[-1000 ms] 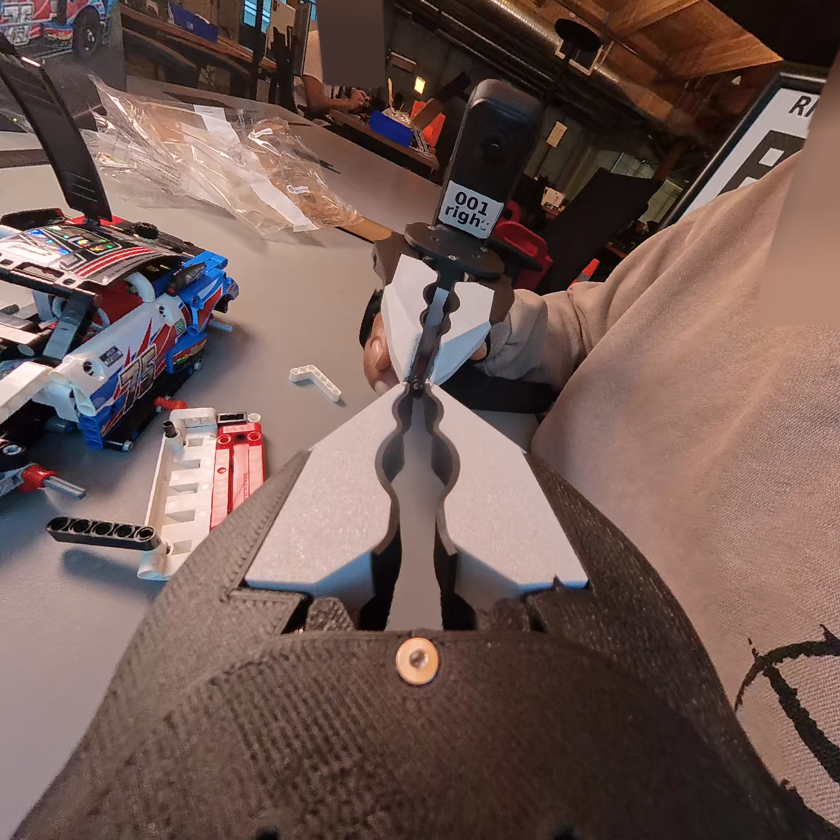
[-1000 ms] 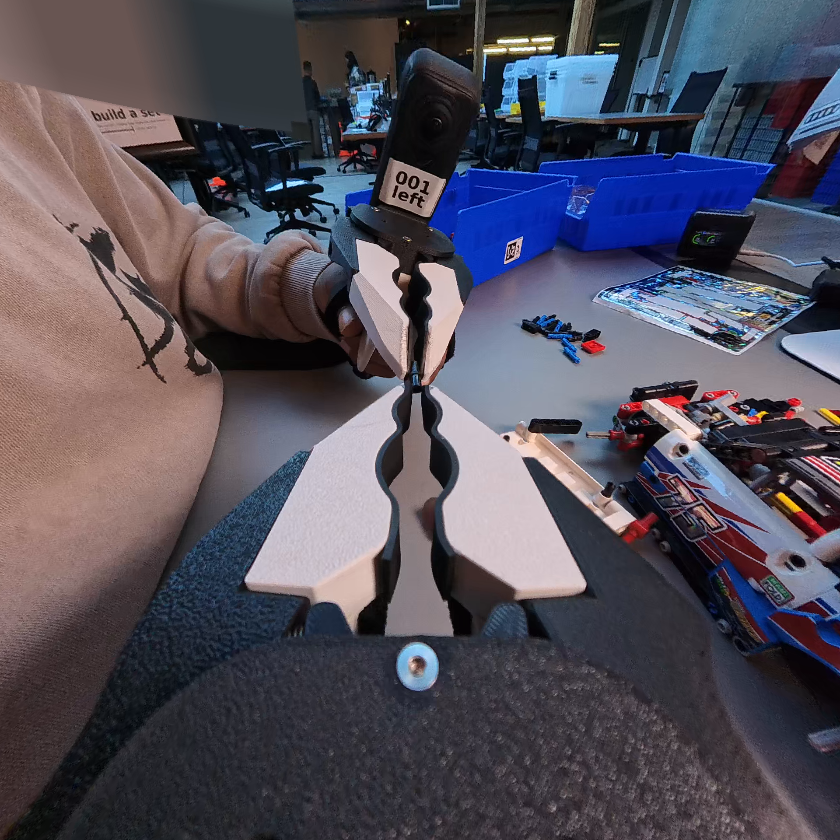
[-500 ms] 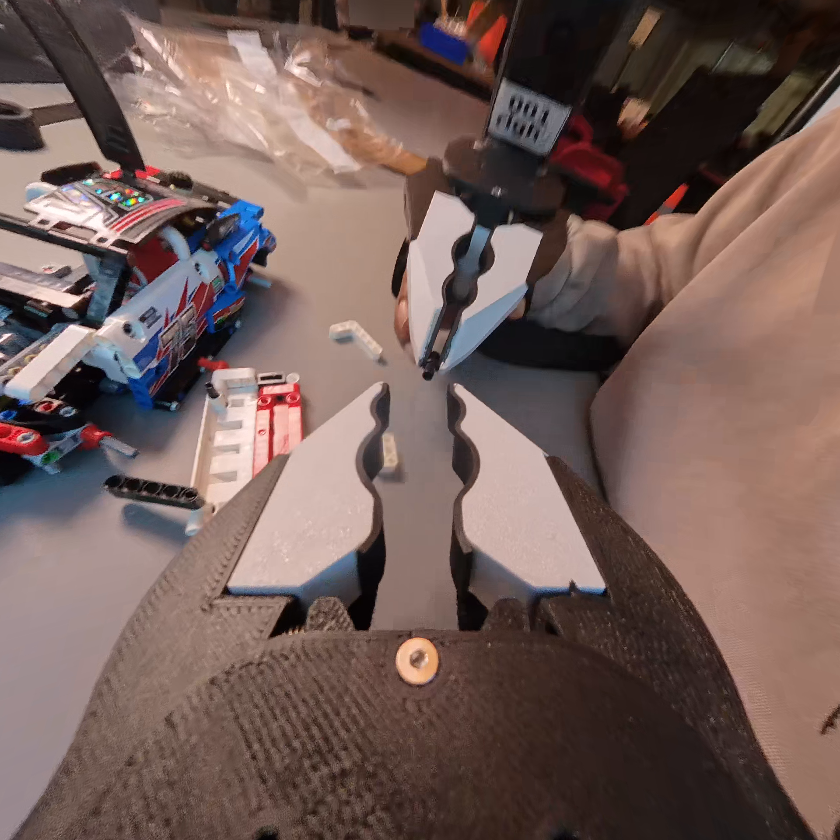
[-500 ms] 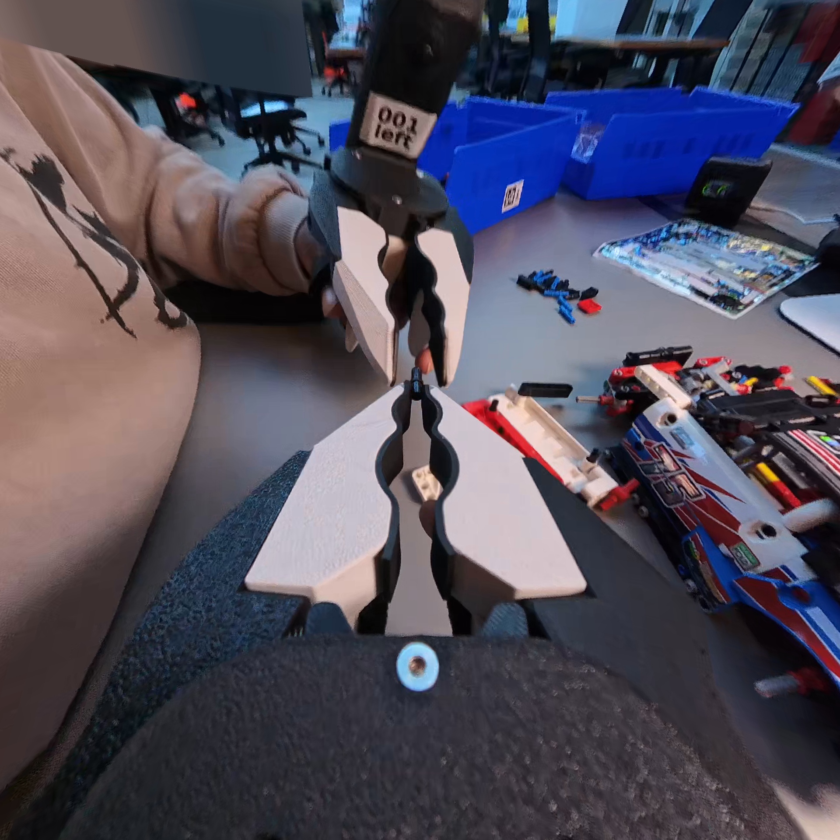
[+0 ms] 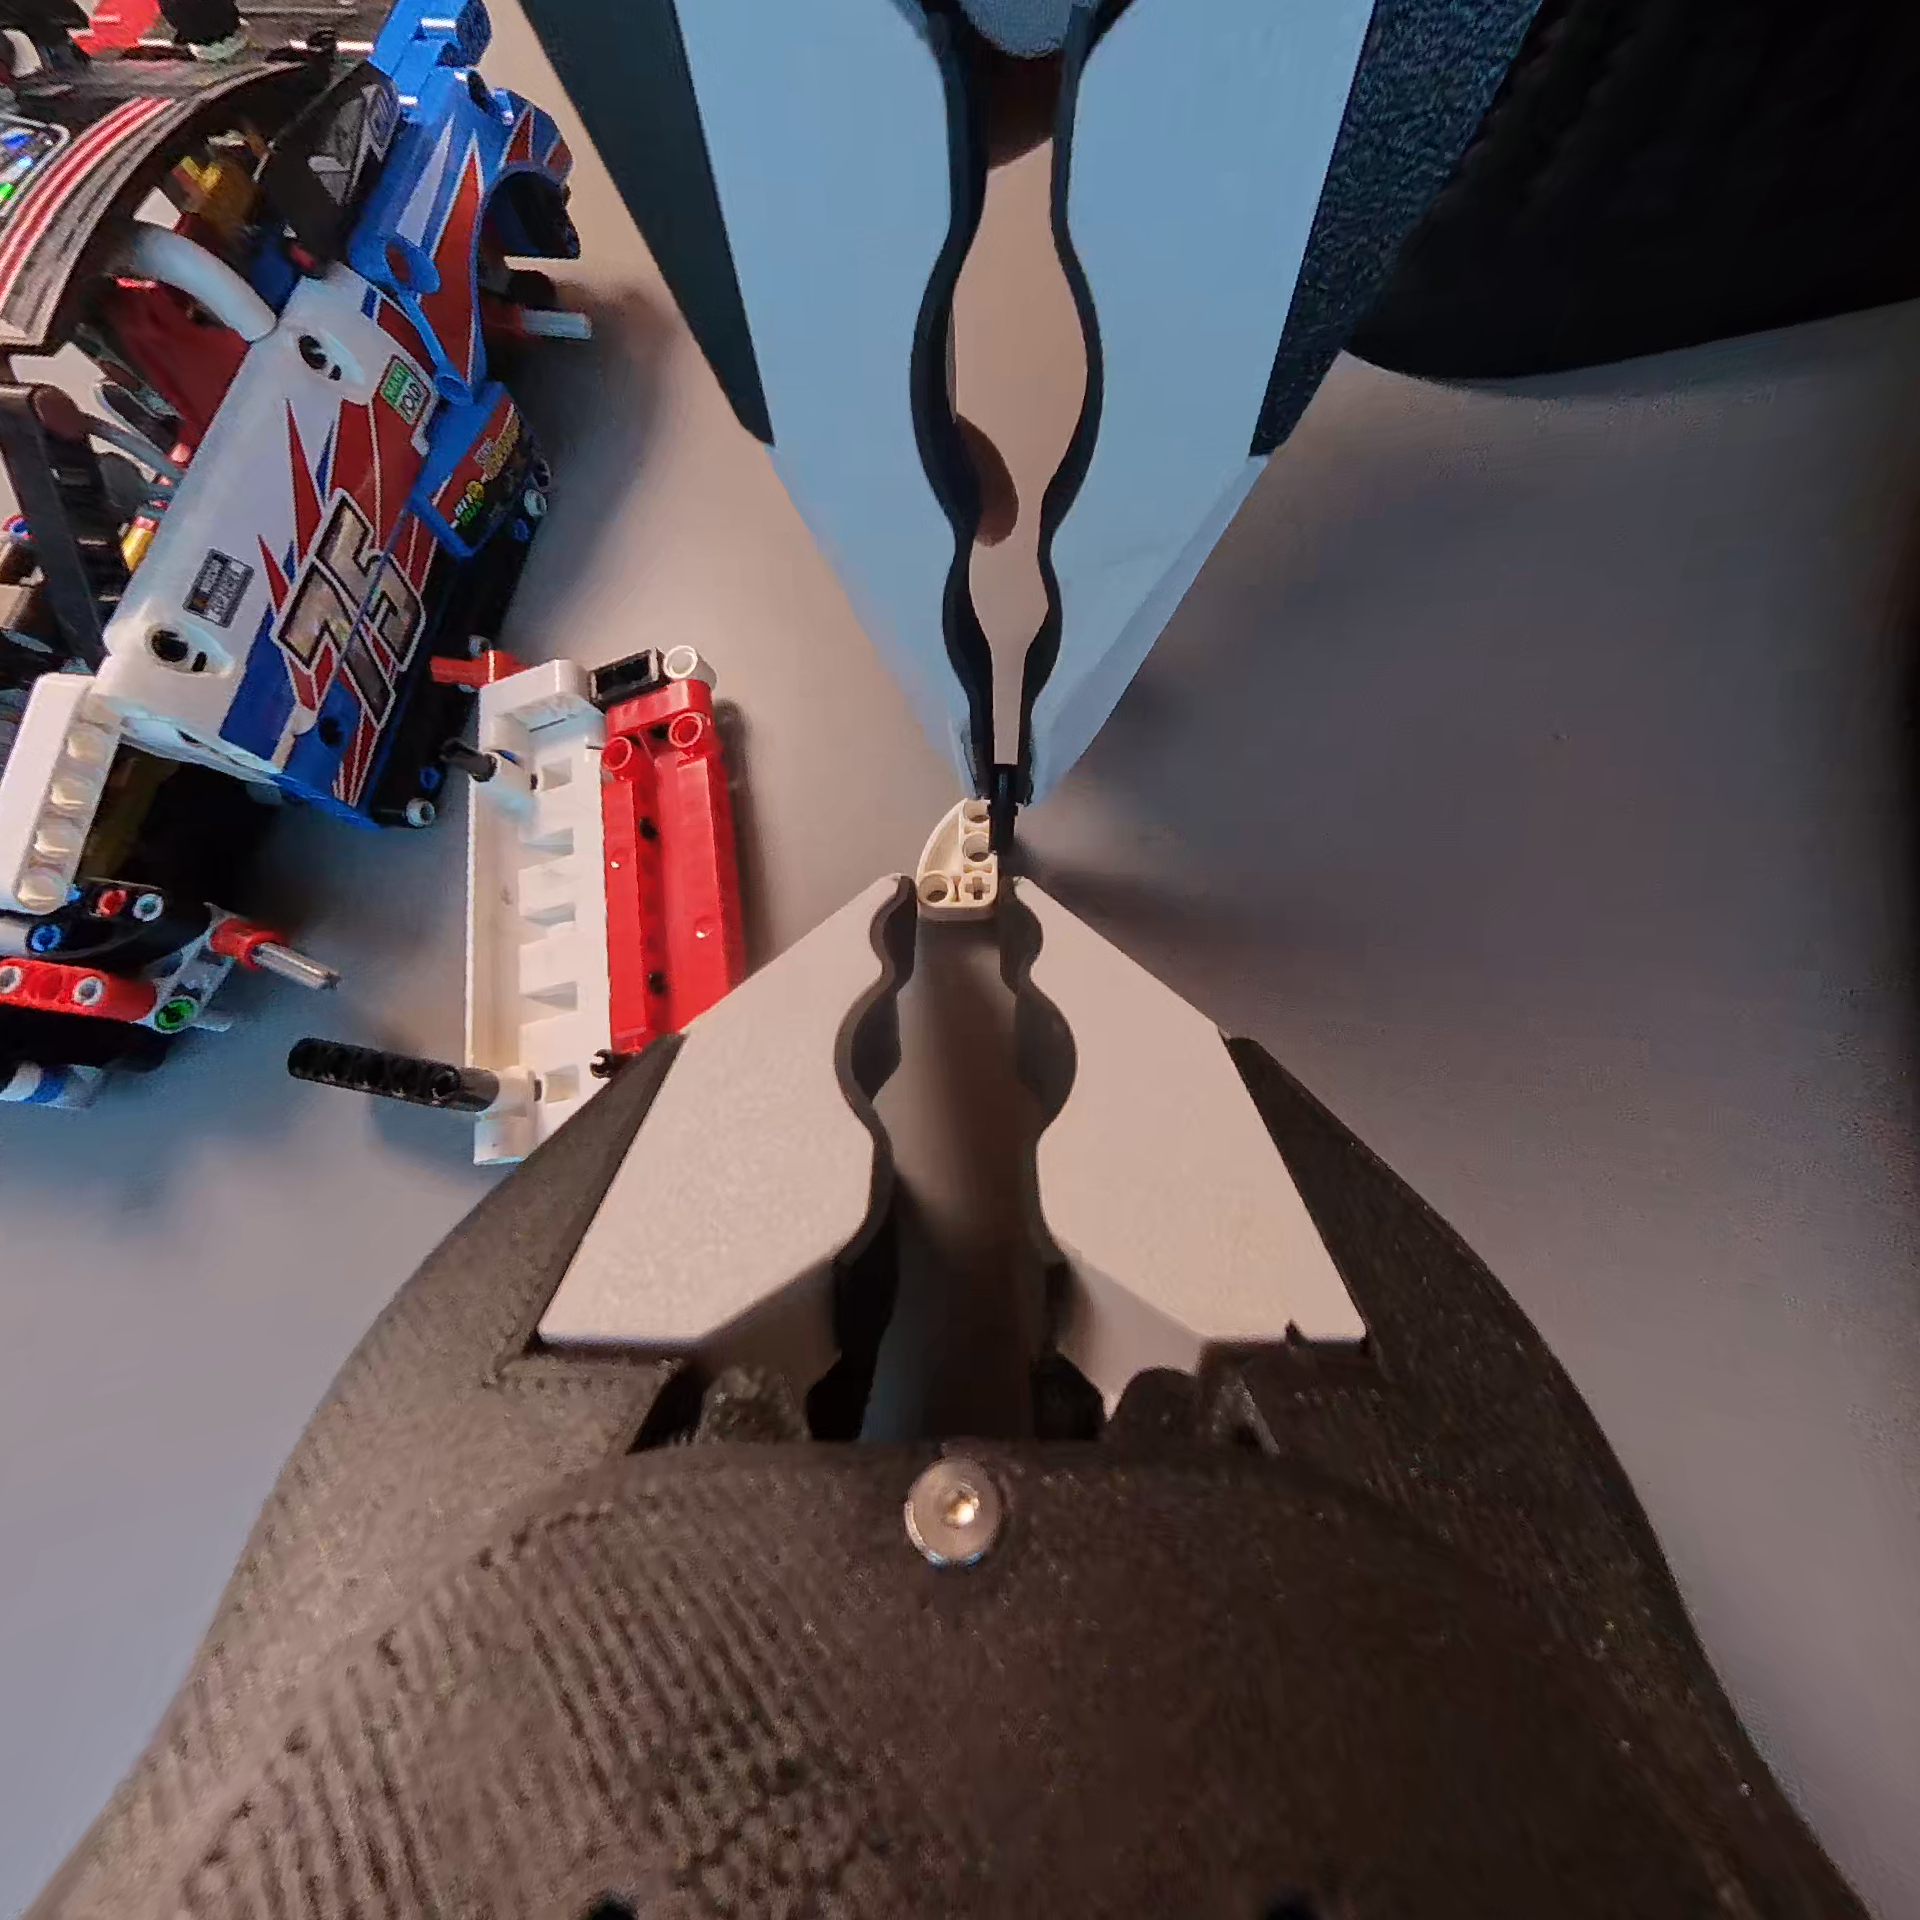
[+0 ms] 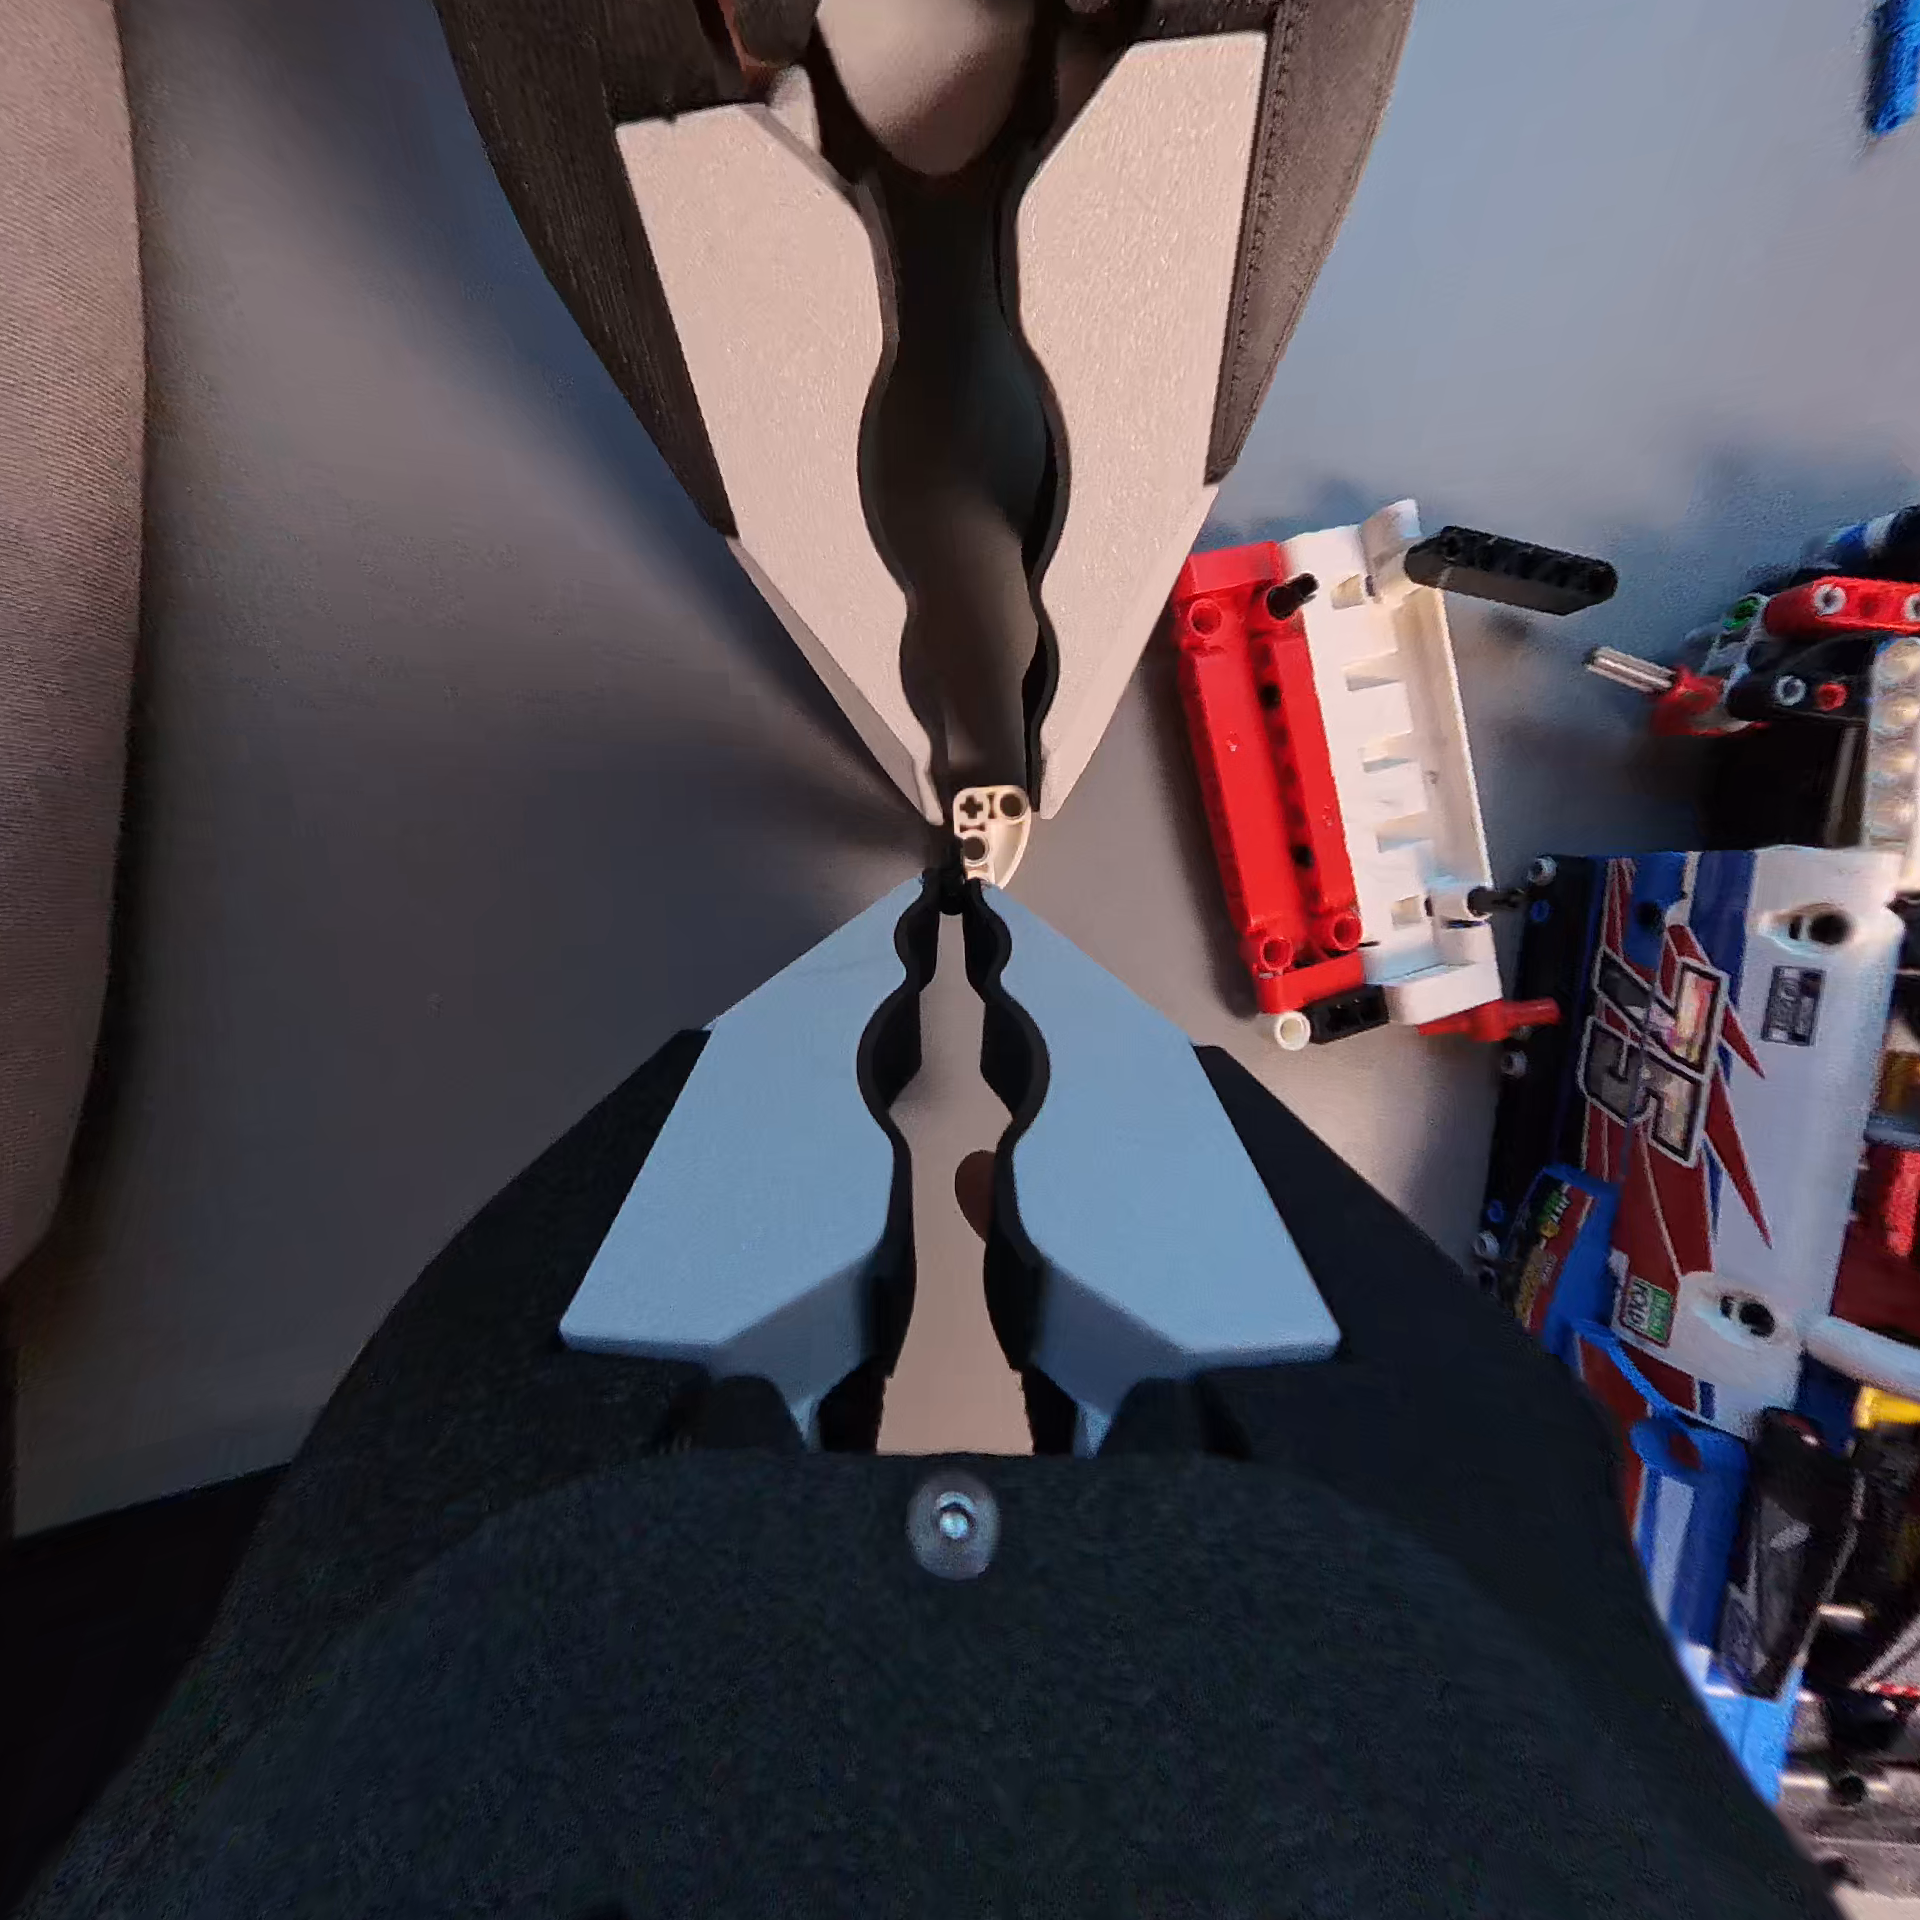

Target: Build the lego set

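A small white curved lego piece (image 5: 958,862) sits at the grey table (image 5: 1507,831), between the tips of my left gripper (image 5: 958,888), which is shut on it. My right gripper (image 5: 1000,774) comes in from the opposite side, tip to tip. It is shut on a small black pin (image 5: 1003,810) whose end touches the side of the white piece. In the right wrist view my right gripper (image 6: 951,899) holds the pin (image 6: 950,883) against the white piece (image 6: 992,831), which the left gripper (image 6: 987,805) grips from above.
A blue, white and red lego race car (image 5: 312,540) stands at the left, also at the right of the right wrist view (image 6: 1714,1091). A white and red panel assembly (image 5: 603,883) with a black beam (image 5: 374,1070) lies beside it. A person's sleeve (image 6: 62,623) borders the table. Both grippers' tips are close together, under 4 cm apart.
Both grippers have tilted down over the table. My left gripper opened, then closed on the white piece lying there. My right gripper brought the black pin up to it.
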